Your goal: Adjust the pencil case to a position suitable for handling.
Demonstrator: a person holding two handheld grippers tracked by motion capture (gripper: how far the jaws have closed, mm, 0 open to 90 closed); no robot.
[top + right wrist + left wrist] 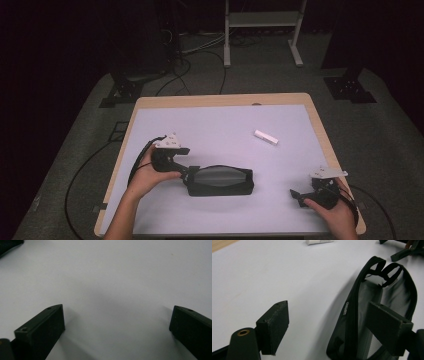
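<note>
Lying flat near the front of the white mat [220, 130], a soft black pouch [220, 181] with a grey mesh panel, oblong with rounded corners, a zip along its edge and black strap loops [384, 271] at the far end. Hovering at the pouch's left end, the left gripper [189, 172] in the left hand [150, 172], jaws spread wide and pressing nothing; in the left gripper view, one blocky matt pad [274, 327] over bare mat beside the pouch, the other [387, 327] over the mesh. Well to the right of the pouch, the right gripper [299, 197] in the right hand [337, 212], jaws released and wide apart, rubbery textured pads [47, 327] low over smooth mat with nothing between. Beyond the pouch, toward its right end and well apart, a small white rectangular bar [266, 137], too small for any detail. Cut off at the frame's bottom, the pouch's near end in the left gripper view. Hard to tell whether the zip is open or closed.
</note>
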